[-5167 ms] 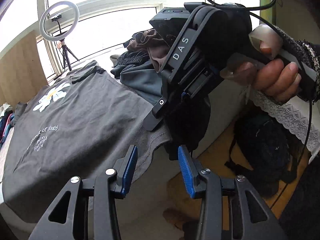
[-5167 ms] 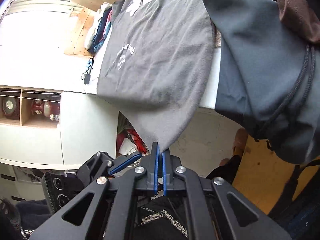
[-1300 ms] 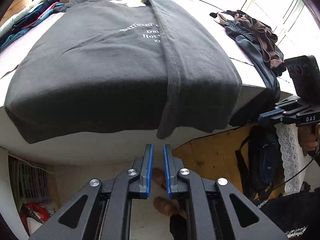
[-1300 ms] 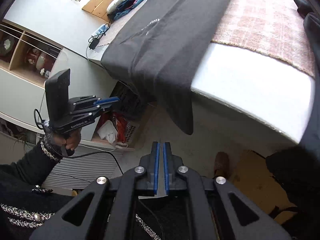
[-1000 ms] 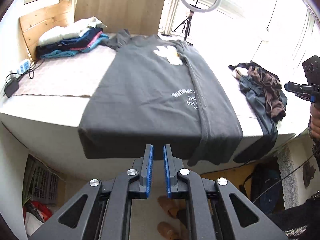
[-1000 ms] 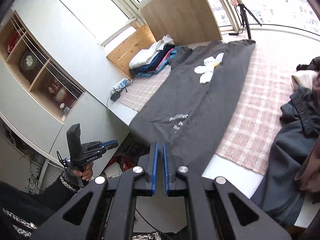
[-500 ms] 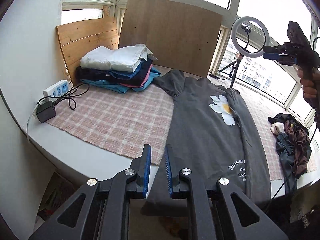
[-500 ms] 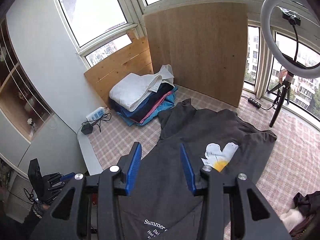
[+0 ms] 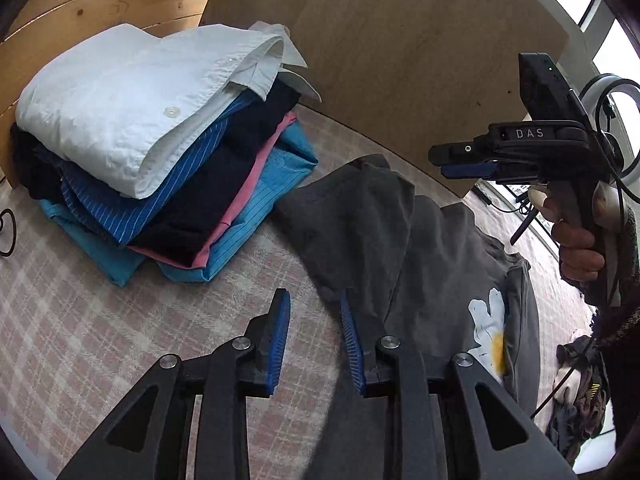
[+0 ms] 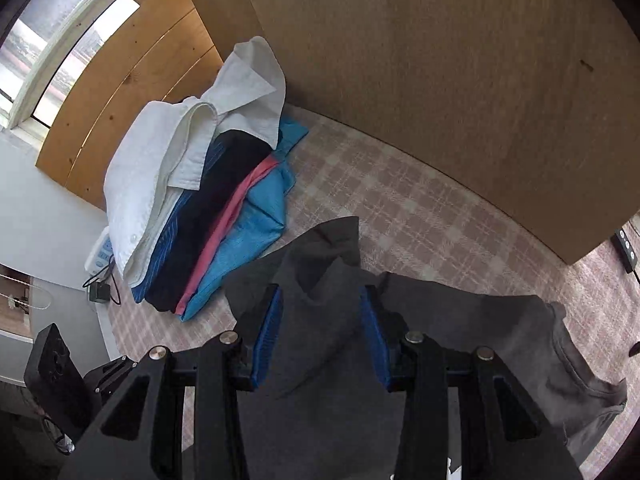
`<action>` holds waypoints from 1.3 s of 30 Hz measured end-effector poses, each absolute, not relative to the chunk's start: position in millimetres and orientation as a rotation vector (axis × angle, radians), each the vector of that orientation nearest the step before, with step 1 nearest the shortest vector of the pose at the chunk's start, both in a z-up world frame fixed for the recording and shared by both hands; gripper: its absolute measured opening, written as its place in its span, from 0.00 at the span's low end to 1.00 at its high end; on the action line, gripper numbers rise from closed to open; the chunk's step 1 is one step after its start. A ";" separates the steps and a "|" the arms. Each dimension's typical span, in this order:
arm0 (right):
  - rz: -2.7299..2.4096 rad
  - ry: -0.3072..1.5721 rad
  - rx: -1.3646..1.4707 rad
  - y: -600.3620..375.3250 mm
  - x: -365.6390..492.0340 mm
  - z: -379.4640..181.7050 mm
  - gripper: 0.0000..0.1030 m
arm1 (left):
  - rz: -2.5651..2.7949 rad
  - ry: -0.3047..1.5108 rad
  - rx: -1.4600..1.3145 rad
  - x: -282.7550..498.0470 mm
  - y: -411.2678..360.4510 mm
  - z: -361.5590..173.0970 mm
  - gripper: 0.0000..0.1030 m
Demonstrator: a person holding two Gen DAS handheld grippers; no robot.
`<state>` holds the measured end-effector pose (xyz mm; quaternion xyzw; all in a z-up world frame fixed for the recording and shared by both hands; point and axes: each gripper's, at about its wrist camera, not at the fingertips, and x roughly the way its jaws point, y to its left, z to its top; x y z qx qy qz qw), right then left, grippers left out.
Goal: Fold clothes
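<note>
The dark grey T-shirt [image 10: 320,344] with a white flower print [image 9: 486,320] lies flat on the pink checked cloth [image 9: 80,320], sleeve rumpled, beside folded clothes [image 9: 160,152]. Both hand-held grippers, left [image 9: 314,340] and right [image 10: 320,336], hover wide apart, empty.

Left gripper [image 9: 314,334] is pointing down and forward, jaws parted, blue pads [image 9: 280,340] facing each other with nothing between them. Right gripper [image 10: 320,334] is hovering with jaws spread wide, wider than the left, gripping nothing. From the left wrist view, the right gripper is sitting higher up, level, a hand [image 9: 576,240] wrapping its handle, sleeve showing at the wrist.
</note>
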<state>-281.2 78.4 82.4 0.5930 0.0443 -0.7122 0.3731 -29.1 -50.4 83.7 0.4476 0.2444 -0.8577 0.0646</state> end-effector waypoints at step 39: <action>-1.532 0.325 1.170 -47.3 -291.4 77.2 0.36 | -2.408 0.748 0.958 2.3 -55.1 76.4 0.04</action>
